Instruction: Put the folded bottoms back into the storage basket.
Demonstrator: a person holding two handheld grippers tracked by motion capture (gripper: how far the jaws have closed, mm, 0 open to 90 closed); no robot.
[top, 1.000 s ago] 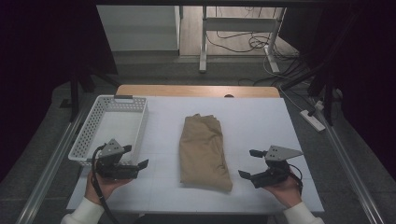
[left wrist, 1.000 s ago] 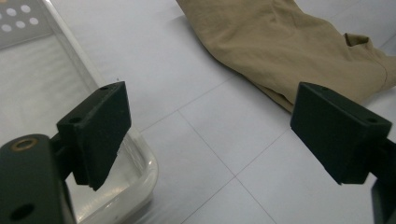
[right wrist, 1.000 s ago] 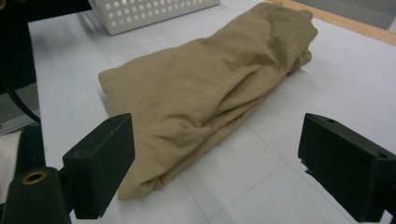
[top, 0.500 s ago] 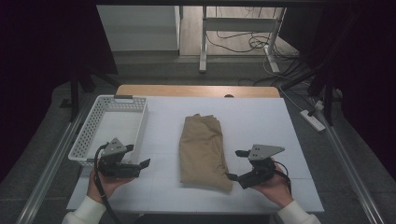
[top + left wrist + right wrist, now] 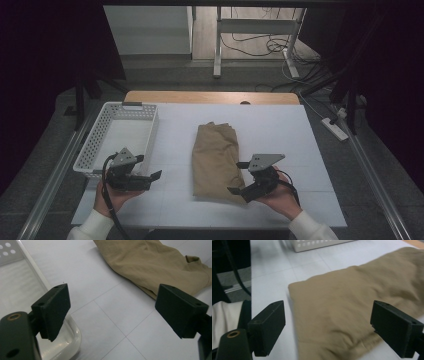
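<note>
The fingers of your right gripper stood spread apart at the near right edge of the folded trousers mid-desk; your left gripper was likewise spread, beside the basket. Pinching every layer together was advisable.

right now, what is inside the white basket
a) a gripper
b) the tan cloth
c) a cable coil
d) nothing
d: the basket shows a bare floor, while the cloth lies folded on the table to its right, apart from it.
</note>
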